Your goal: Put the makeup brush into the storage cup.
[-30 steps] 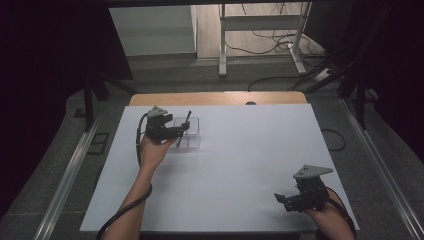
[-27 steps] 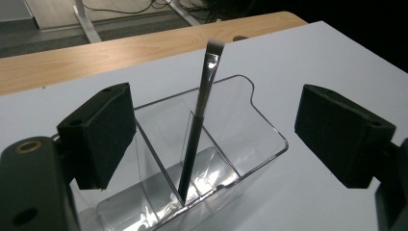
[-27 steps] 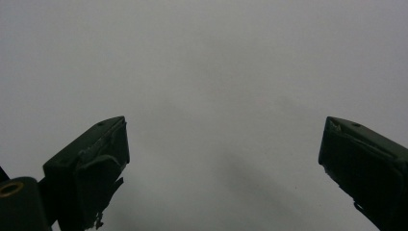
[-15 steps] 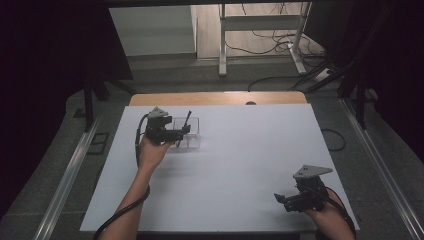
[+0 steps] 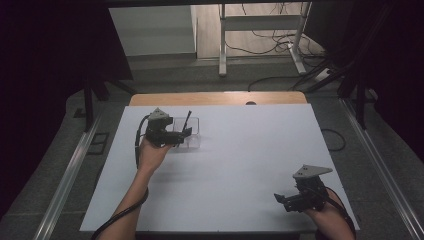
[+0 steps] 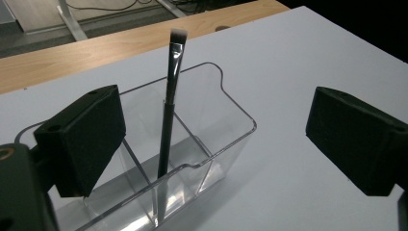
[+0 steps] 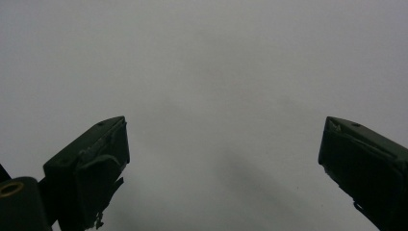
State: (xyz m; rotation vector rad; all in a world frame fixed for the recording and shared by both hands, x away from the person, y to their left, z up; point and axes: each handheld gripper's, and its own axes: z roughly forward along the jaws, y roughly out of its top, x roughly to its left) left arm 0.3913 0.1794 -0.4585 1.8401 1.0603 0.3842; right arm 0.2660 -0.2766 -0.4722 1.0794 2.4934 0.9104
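Left gripper view: left gripper (image 6: 216, 139) jaws just spread, brush (image 6: 168, 120) leaning free inside clear organizer (image 6: 226, 106). Right gripper (image 5: 287, 200), well away from organizer, spread too.

White table top (image 5: 240, 170), wooden edge (image 5: 215, 98); grey floor (image 5: 165, 75); metal stand (image 5: 260, 35) behind.

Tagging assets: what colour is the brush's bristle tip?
White-tipped, dark at the base, on the brush; clearest in the left gripper view.
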